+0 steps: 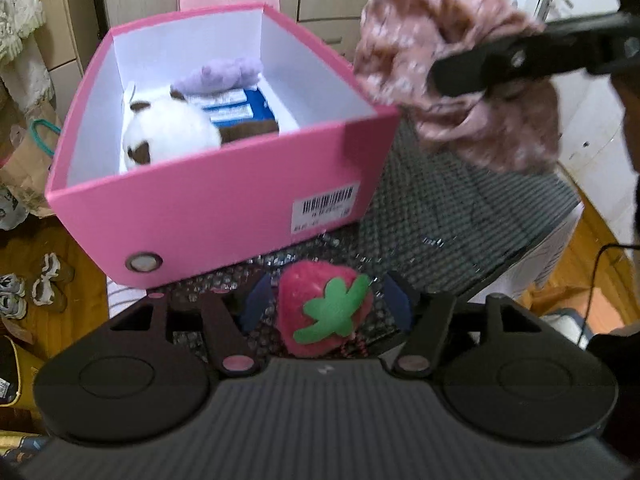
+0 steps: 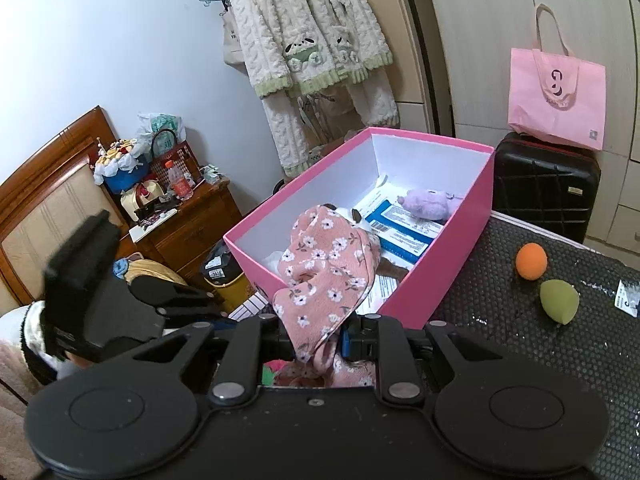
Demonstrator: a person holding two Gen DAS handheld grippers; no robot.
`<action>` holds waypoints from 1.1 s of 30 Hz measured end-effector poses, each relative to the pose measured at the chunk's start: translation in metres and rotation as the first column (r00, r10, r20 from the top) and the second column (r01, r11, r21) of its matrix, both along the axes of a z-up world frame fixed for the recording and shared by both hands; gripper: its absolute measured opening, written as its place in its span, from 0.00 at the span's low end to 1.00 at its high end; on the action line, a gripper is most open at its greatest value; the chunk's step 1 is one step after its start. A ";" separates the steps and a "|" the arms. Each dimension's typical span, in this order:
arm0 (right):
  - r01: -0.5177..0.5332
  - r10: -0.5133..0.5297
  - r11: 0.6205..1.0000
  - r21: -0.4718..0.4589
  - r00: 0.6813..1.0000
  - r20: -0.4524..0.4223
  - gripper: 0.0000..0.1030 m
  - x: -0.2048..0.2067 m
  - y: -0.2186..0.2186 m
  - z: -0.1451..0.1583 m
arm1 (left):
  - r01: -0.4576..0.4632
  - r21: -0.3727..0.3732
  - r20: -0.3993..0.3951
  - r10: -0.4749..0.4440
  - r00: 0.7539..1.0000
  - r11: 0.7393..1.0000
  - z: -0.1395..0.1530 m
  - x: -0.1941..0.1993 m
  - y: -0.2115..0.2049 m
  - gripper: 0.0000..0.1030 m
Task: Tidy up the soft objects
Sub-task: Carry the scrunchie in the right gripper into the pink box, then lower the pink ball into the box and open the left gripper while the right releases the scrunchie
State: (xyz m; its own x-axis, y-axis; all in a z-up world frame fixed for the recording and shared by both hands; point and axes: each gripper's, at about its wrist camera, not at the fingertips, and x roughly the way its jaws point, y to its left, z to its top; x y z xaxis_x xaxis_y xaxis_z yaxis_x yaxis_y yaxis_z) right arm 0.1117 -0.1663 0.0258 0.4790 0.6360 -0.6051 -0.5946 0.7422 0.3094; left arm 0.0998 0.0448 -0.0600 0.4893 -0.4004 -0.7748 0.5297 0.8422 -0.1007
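Evidently the right gripper [image 2: 316, 334] pinches the floral cloth [image 2: 328, 264] at centre frame, ready for the pink box [image 2: 448, 256], while the left gripper [image 1: 324, 304] straddles the strawberry [image 1: 320, 312], lower centre, half-open and not gripping.

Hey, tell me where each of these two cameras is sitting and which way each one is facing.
Left wrist: sits on the left gripper, looking down past open fingers straddling a strawberry plush toward the pink box; the right gripper's finger shows upper right.
Right wrist: sits on the right gripper, shut on the floral cloth, facing the pink box and wardrobe; the left gripper shows at left.
Shared: the box, the purple plush, the floral cloth.
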 end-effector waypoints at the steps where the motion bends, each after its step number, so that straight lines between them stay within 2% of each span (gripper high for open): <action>1: 0.000 0.000 1.000 -0.003 1.000 -0.003 0.23 0.000 0.000 -0.002 | 0.000 0.012 0.001 0.000 1.000 1.000 -0.005 0.000 -0.002 0.63; 4: 0.004 -0.004 1.000 -0.011 1.000 -0.015 0.23 0.000 0.001 -0.004 | 0.025 0.009 -0.031 -0.024 0.999 1.000 -0.017 0.001 -0.008 0.65; 7: 0.011 -0.012 1.000 -0.019 1.000 -0.017 0.23 -0.001 0.001 -0.006 | -0.028 -0.010 -0.078 0.027 0.997 1.000 -0.028 0.008 -0.007 0.66; 9: 0.016 -0.017 1.000 -0.025 1.000 -0.014 0.23 -0.003 0.002 -0.005 | -0.053 -0.013 -0.070 0.052 0.996 0.998 -0.032 0.009 -0.006 0.66; 10: 0.017 -0.018 0.999 -0.028 1.000 -0.012 0.23 -0.003 0.002 -0.005 | -0.056 -0.018 -0.056 0.055 0.997 0.998 -0.032 0.007 -0.005 0.62; 11: 0.018 -0.018 0.999 -0.029 1.000 -0.010 0.23 -0.004 0.002 -0.005 | -0.055 -0.017 -0.048 0.054 0.997 0.998 -0.031 0.006 -0.005 0.49; 13: 0.019 -0.019 0.999 -0.032 1.000 -0.009 0.23 -0.006 0.002 -0.005 | -0.012 -0.023 -0.038 0.012 0.999 1.000 -0.027 0.000 -0.005 0.45; 17: 0.010 -0.011 0.999 -0.043 1.000 -0.011 0.23 -0.007 0.004 -0.004 | 0.005 -0.022 0.010 -0.005 1.000 1.000 -0.007 -0.010 -0.001 0.44; 22: -0.034 0.033 0.999 -0.040 0.999 -0.033 0.23 -0.005 0.007 0.000 | 0.021 -0.062 0.053 -0.017 0.998 0.998 0.038 -0.014 0.012 0.45; 27: -0.083 0.083 0.996 -0.018 0.996 -0.023 0.23 0.001 0.016 0.009 | -0.009 -0.087 0.178 0.024 0.984 0.996 0.073 -0.014 0.021 0.45; 33: -0.045 0.045 0.999 -0.012 0.999 0.021 0.23 0.027 0.030 0.021 | -0.051 -0.103 0.244 0.075 0.967 0.993 0.095 0.012 0.027 0.46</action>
State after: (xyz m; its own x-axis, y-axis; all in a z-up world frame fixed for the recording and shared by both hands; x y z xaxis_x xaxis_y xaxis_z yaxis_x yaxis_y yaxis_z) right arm 0.1388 -0.1364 0.0465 0.4631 0.6498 -0.6027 -0.6336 0.7183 0.2875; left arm 0.1123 0.0718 0.0352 0.6876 -0.4280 -0.5866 0.4940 0.8678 -0.0541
